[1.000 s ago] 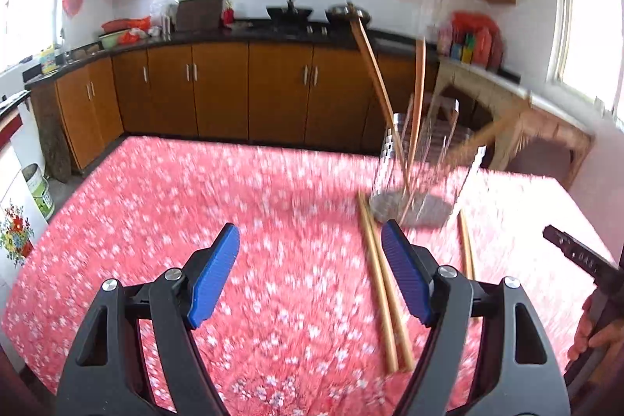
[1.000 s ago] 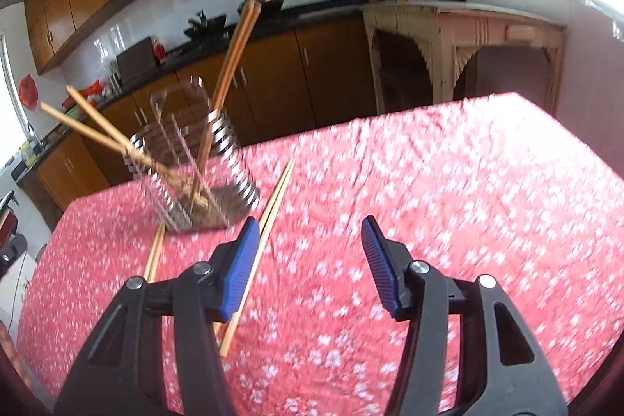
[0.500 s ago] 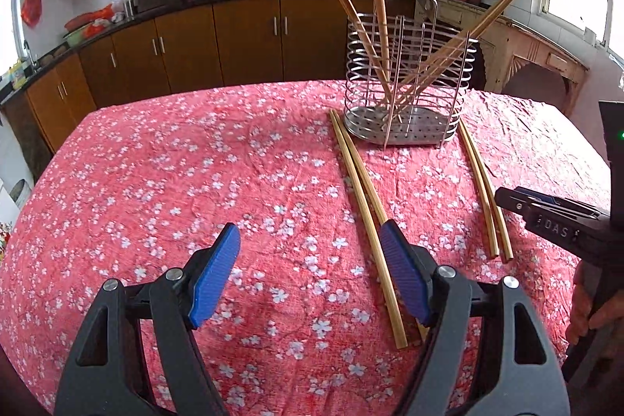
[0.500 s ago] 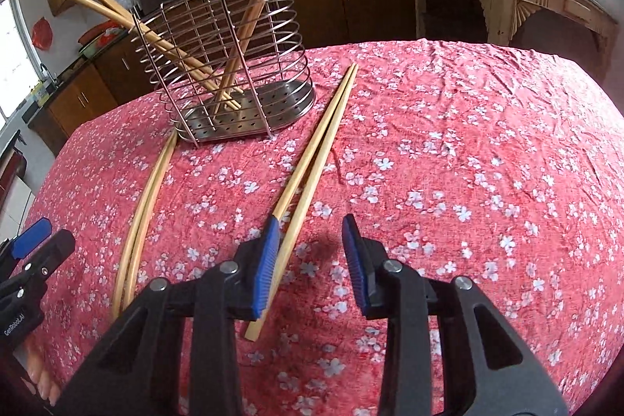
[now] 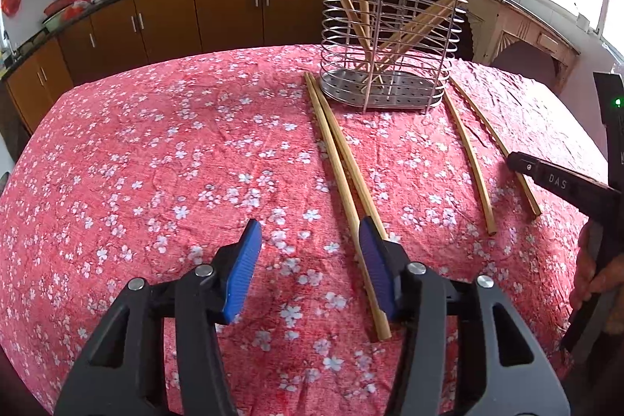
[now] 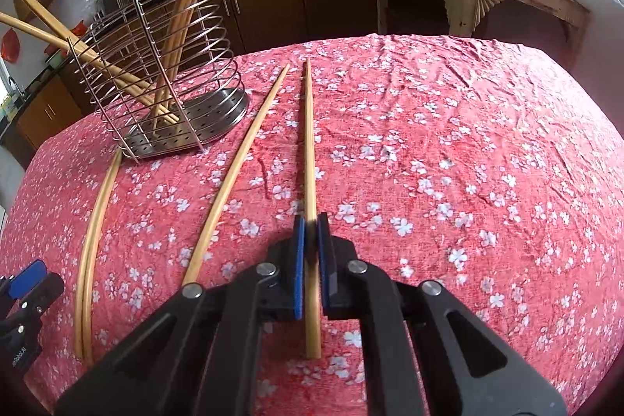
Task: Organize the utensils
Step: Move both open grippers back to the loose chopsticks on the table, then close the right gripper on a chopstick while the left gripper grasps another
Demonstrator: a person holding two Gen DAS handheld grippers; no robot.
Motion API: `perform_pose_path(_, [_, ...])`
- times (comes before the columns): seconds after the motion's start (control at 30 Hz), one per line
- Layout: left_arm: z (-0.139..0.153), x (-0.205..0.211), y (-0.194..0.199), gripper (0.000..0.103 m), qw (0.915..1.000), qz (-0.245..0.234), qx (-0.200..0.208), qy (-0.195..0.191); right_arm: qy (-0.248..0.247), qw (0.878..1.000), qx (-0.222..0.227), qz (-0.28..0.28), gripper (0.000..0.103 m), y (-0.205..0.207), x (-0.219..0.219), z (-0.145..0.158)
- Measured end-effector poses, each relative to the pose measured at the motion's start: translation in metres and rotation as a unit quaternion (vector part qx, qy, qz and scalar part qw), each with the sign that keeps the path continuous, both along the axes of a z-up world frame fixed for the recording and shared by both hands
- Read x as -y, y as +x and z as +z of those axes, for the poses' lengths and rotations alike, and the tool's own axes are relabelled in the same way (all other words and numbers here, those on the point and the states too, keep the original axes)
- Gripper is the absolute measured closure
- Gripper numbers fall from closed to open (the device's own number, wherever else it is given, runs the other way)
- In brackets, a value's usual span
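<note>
Red floral tablecloth [image 5: 195,151]; brown kitchen cabinets [image 5: 230,10] behind.

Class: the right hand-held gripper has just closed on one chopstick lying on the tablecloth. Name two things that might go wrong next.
1. The right hand-held gripper pinches the chopstick well off its middle, so the long free end may droop or swing when lifted.
2. The wire holder already holds four leaning chopsticks; the new one might snag them or its wire rings.

Four bamboo chopsticks [image 5: 343,178] flat on cloth beside upright wire holder [image 5: 386,38] of chopsticks.
</note>
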State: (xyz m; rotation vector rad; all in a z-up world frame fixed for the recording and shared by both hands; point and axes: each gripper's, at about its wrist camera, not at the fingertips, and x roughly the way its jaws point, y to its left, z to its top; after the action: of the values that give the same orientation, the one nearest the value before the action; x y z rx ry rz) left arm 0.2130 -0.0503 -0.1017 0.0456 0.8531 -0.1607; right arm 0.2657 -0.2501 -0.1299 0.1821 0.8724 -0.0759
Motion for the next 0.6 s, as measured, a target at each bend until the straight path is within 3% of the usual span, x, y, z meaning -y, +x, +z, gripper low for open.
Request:
perform_pose_path(0.17, [-0.001, 0.009, 0.001, 0.052, 0.9999, -0.011, -0.004, -0.002, -0.011, 1.0, 0.002, 0.004, 0.095, 0.0, -0.004, -0.001])
perform_pose_path(0.37, [-0.012, 0.017, 0.006, 0.072, 0.9997, -0.01, -0.02, 0.01, -0.017, 1.0, 0.002, 0.008, 0.095, -0.001, -0.008, 0.0])
perform_pose_path(0.5, [-0.014, 0.016, 0.013, 0.095, 0.9994, 0.005, -0.022, 0.026, -0.021, 1.0, 0.002, 0.02, 0.095, 0.0, -0.009, 0.0])
perform_pose_path(0.6, [-0.013, -0.002, 0.025, 0.096, 0.999, 0.028, -0.028, 0.018, -0.022, 1.0, 0.002, 0.015, 0.095, 0.003, 0.0, 0.0])
